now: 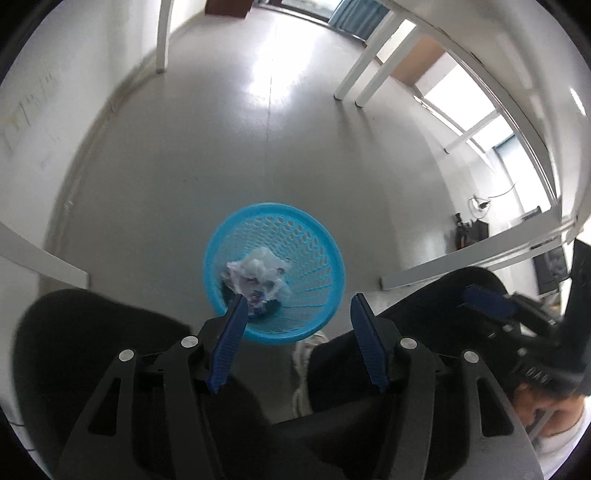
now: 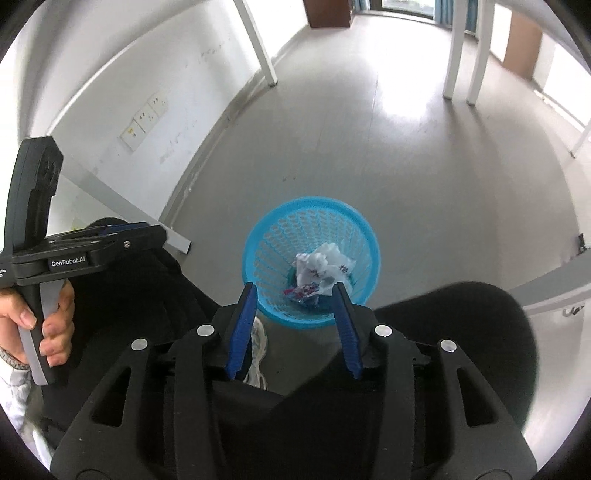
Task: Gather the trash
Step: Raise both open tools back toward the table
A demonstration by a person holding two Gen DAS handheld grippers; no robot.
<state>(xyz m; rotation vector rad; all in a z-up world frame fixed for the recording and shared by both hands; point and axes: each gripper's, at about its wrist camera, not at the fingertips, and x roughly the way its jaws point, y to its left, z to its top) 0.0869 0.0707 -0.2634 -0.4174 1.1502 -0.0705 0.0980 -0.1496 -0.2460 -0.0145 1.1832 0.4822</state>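
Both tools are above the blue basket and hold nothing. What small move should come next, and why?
Probably lift both away and look for more trash. The left tool and right tool stand open and empty above the blue basket, and the crumpled trash already lies at its bottom. The grey floor around it shows no other scrap.

Office-like room, white desk legs (image 2: 451, 51), wall sockets (image 2: 144, 121), pale bare floor (image 1: 236, 155), large windows (image 1: 461, 99)

Daylight pours in from windows (image 2: 402, 7) at the far end, laying bright glare patches on the grey floor (image 1: 273, 81). Both fisheye views bend straight lines near the dark rounded edges. The left wrist view shows slight motion blur at its lower right.
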